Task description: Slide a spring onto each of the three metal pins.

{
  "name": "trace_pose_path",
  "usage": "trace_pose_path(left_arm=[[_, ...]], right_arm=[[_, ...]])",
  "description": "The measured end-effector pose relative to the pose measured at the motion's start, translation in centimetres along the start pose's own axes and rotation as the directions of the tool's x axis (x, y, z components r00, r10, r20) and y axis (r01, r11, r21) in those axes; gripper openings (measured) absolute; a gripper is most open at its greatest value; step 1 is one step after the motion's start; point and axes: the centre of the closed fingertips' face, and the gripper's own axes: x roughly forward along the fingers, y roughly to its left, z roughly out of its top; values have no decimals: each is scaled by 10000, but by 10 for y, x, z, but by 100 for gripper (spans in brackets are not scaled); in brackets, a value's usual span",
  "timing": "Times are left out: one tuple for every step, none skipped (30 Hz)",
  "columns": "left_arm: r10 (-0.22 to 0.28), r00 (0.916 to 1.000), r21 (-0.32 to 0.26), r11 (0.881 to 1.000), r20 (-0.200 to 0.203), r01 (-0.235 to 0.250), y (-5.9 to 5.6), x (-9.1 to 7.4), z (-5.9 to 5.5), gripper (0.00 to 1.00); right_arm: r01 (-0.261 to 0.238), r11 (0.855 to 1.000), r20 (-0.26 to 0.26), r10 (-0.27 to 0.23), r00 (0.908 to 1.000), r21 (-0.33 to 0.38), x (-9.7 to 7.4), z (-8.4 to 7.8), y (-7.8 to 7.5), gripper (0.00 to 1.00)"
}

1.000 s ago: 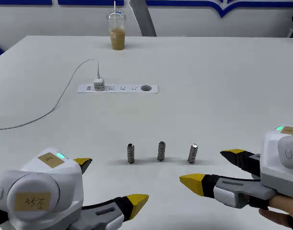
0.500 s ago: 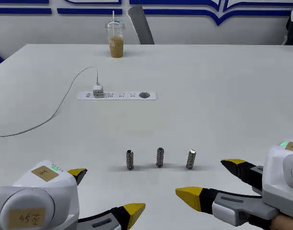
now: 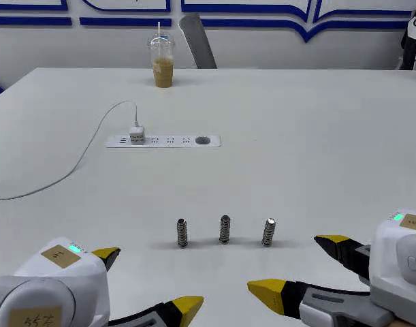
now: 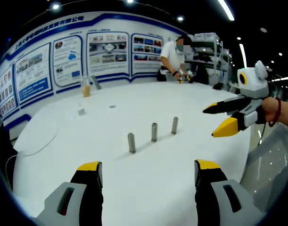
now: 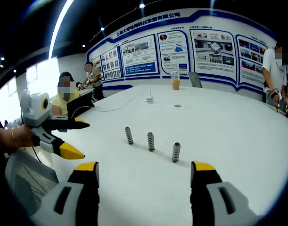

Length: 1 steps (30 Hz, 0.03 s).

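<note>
Toward the near edge of the desk [image 3: 316, 122] stand three pins [image 3: 270, 223] in a row. The left spring [image 3: 182, 233], middle spring [image 3: 225, 229] and right spring [image 3: 268, 232] each sit on one, so we judge nothing is left. Our left tongs [image 3: 147, 279] and right tongs [image 3: 295, 264] hang released and empty.

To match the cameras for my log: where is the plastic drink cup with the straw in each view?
Head view: drink cup at the top, left of centre, at the table's far edge.
Left gripper view: drink cup upper left, at the far edge.
Right gripper view: drink cup upper centre, slightly right.
Shared landmark: row of three pins with springs, nearer than the cup in every view.
</note>
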Motion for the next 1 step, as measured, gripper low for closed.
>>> trace_pose_path(left_arm=[[14,10000,1,10000,-14,-14,0,0,0,81]], right_arm=[[7,10000,-8,-7,10000,24,0,0,0,81]])
